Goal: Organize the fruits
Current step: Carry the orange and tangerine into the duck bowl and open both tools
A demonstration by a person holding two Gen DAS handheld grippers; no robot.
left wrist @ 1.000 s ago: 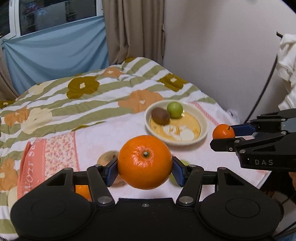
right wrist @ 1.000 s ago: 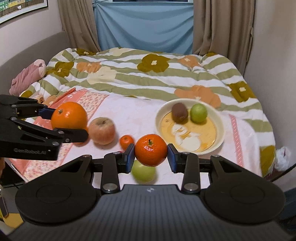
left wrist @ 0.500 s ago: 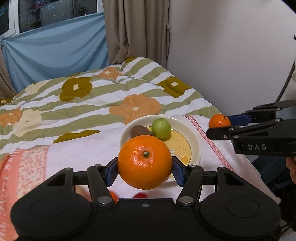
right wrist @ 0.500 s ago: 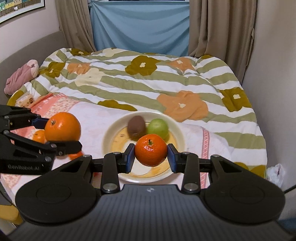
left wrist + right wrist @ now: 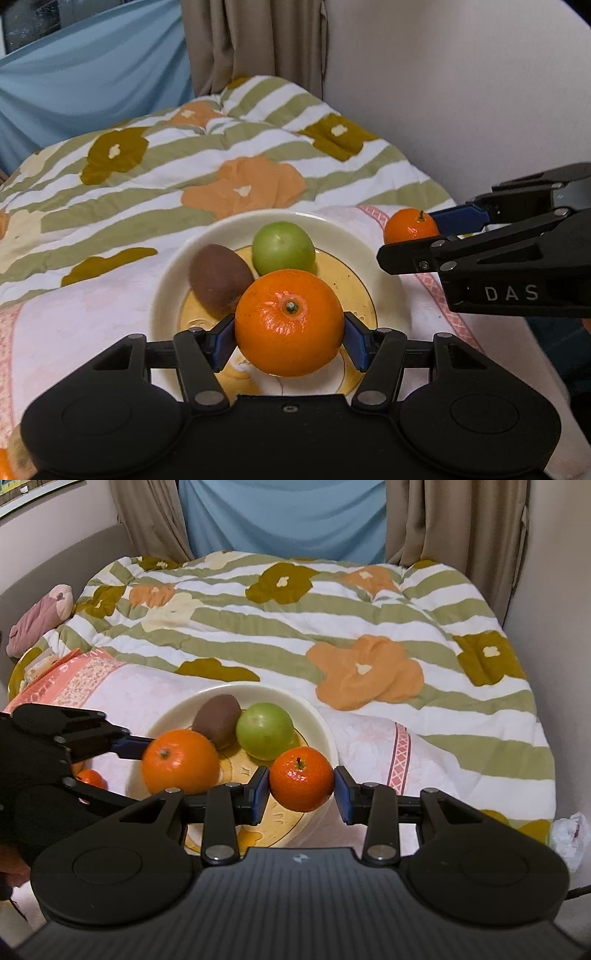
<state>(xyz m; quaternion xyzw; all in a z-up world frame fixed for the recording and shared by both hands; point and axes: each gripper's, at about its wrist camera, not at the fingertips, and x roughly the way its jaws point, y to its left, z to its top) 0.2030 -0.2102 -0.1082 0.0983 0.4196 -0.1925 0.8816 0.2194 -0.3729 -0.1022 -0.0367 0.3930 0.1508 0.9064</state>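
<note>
Left gripper [image 5: 290, 338] has its blue pads clamped on both sides of a big orange [image 5: 289, 322], stem end facing the camera, held over the near part of the cream plate [image 5: 168, 291]. On the plate a brown kiwi [image 5: 218, 275] sits just beside a green apple [image 5: 283, 248]. Off to the right, the right gripper [image 5: 413, 238] pinches a small tangerine [image 5: 409, 226] past the plate's right rim, above a flowery striped quilt [image 5: 221, 173].

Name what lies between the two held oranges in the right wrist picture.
In the right wrist view, bare plate bottom separates the large orange and small orange; the green fruit sits just behind.
</note>
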